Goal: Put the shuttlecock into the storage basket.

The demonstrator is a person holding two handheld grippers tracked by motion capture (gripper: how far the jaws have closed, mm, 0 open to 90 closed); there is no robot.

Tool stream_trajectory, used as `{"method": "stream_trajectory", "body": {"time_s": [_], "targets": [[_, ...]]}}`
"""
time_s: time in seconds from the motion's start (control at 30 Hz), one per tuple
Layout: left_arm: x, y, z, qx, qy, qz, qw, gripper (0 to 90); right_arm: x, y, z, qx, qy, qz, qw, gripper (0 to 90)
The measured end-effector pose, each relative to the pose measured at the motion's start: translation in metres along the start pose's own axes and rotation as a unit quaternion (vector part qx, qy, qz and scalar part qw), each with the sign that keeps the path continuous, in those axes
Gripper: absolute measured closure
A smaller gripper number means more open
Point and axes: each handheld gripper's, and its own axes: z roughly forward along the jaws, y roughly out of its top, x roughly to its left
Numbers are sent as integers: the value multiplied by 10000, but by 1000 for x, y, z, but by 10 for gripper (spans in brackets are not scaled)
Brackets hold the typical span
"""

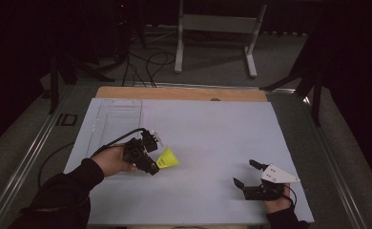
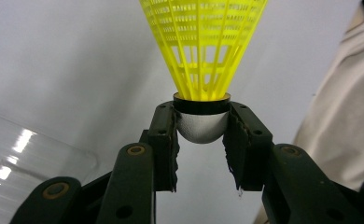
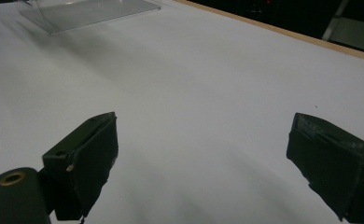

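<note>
Between left gripper [image 2: 202, 135] pads, shuttlecock [image 2: 202, 56] cork

Dim room, grey carpeted floor [image 1: 212, 62], white metal frame legs [image 1: 217, 33], black cables [image 1: 146, 67] trailing

The high view hangs above the person's side, looking forward and down over the whole white table [image 1: 212, 143] to the floor beyond. The left gripper view rides close behind its own jaws, tight on the yellow shuttlecock [image 2: 202, 51]. The right gripper view sits low, facing across the tabletop toward the clear plastic tray [image 3: 87, 11], which the other two views share.
</note>
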Motion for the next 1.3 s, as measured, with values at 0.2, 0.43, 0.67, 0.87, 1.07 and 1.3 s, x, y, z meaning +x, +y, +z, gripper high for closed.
{"method": "stream_trajectory", "body": {"time_s": [0.2, 0.43, 0.67, 0.87, 1.07, 1.3], "targets": [[2, -6, -20, -206, -30, 53, 9998, 663, 0, 0, 0, -4, 4, 8, 10000, 92], [2, -12, -41, -350, 25, 110, 9993, 663, 0, 0, 0, -4, 5, 6, 10000, 92], [6, -21, -62, -565, 215, 76, 9981, 663, 0, 0, 0, -24, 16, 6, 10000, 92], [9, -27, -74, -749, 331, -15, 9966, 663, 1, 0, 0, -28, 19, -4, 10000, 92], [12, -33, -86, -926, 429, -120, 9947, 663, 1, 0, 0, -20, 15, 8, 10000, 92], [16, -42, -103, -1117, 588, -264, 9916, 663, 1, 0, 1, -19, 15, 6, 10000, 92]]}}
